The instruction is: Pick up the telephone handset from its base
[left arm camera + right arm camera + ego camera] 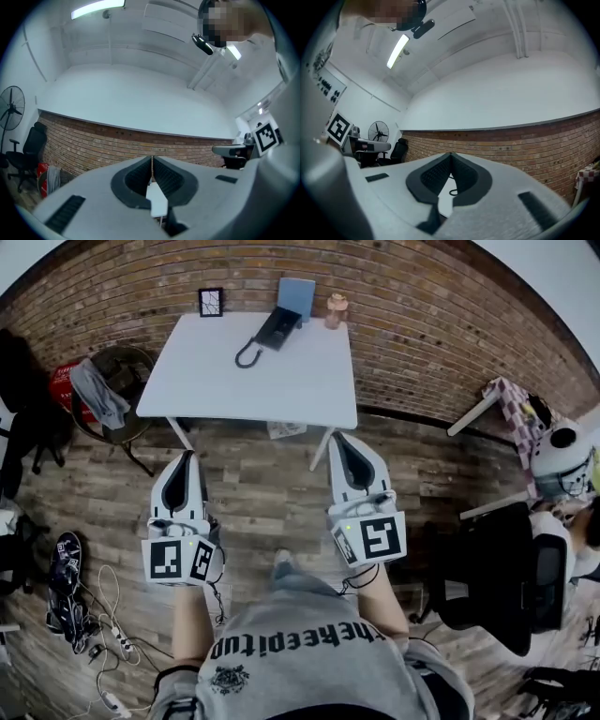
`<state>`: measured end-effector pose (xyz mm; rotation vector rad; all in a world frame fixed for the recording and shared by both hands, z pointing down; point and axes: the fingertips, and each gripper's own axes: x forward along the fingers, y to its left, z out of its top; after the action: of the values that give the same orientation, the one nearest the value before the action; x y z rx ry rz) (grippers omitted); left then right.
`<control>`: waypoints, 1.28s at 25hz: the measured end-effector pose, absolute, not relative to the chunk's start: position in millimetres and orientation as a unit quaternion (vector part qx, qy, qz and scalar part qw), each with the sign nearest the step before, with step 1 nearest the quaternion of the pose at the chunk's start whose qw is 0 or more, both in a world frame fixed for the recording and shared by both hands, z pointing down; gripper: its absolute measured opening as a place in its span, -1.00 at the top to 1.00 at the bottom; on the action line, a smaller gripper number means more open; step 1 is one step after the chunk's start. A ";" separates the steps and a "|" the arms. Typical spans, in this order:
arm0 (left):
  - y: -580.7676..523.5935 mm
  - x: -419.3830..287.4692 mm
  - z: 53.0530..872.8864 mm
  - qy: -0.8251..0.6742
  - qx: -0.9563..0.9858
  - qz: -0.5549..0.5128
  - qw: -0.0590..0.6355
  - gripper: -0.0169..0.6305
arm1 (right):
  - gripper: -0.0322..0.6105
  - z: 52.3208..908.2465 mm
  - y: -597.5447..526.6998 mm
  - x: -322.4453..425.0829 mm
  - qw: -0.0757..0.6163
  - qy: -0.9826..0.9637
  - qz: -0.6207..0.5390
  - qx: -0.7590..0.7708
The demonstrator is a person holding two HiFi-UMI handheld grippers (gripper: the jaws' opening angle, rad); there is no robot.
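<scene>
A black telephone (277, 328) with its handset on the base lies at the far edge of a white table (281, 385), and its coiled cord (247, 356) trails toward me. Both grippers hover over the wooden floor short of the table's near edge. My left gripper (188, 457) and right gripper (339, 439) are shut and hold nothing. In the left gripper view the closed left gripper (152, 157) points at the brick wall, with a strip of table (157, 200) below. In the right gripper view the closed right gripper (450, 153) shows the cord (453, 192) beneath its tips.
A small picture frame (211, 302), a blue board (297, 296) and a small jar (336, 309) stand at the table's back against the brick wall. A stand with grey cloth (101, 395) is left. A black office chair (502, 577) is right. Shoes (66, 563) and cables (103, 634) lie on the floor.
</scene>
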<state>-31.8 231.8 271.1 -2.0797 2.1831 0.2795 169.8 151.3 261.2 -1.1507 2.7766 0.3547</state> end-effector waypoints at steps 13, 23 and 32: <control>112.7 -25.9 266.0 0.724 -0.681 0.085 0.064 0.91 | 0.89 266.2 31.6 177.3 0.069 0.919 0.101 -0.374; 35.3 -54.0 274.6 0.707 -0.699 0.086 0.063 0.91 | 0.89 276.4 -36.2 150.8 0.071 0.912 0.092 -0.394; -67.3 -118.6 273.9 0.685 -0.721 0.091 0.054 0.91 | 0.89 274.8 -124.4 88.8 0.062 0.901 0.092 -0.420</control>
<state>-118.6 -67.3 273.9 -2.1905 2.0814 0.2754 88.8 -124.4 274.8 -1.2714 2.7232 0.2783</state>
